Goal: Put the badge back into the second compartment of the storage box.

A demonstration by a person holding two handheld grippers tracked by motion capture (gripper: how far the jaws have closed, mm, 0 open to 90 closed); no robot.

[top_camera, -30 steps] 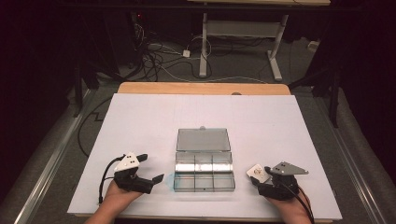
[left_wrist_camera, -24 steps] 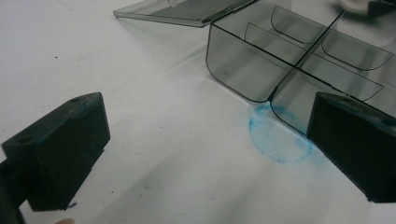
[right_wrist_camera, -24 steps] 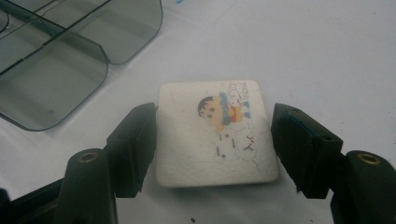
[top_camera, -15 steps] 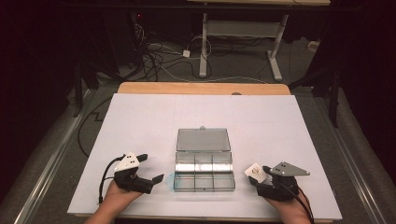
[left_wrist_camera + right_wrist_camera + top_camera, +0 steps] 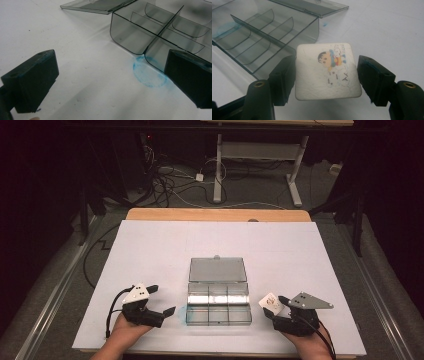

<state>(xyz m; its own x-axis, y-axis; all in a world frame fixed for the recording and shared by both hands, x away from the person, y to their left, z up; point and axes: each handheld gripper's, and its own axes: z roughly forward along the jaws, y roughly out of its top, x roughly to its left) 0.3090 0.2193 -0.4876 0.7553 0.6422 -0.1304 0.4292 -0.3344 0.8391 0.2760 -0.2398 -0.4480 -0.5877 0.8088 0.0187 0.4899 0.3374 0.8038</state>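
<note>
High view: a clear box (image 5: 218, 302) lies on the white table (image 5: 150, 250), lid folded back, compartments bare. The left gripper (image 5: 162, 312) rests just left of the box; the right gripper (image 5: 274, 306) sits just right of it, carrying a white card (image 5: 271, 302).

Left gripper view: jaws spread wide, holding nothing — free, probably, to steady the box beside a blue smudge (image 5: 149, 76).

Right gripper view: jaws pinch the card (image 5: 327, 71) by its side edges — flat, picture up, the box beyond it.

Dark room, cables (image 5: 170, 182) on floor
</note>
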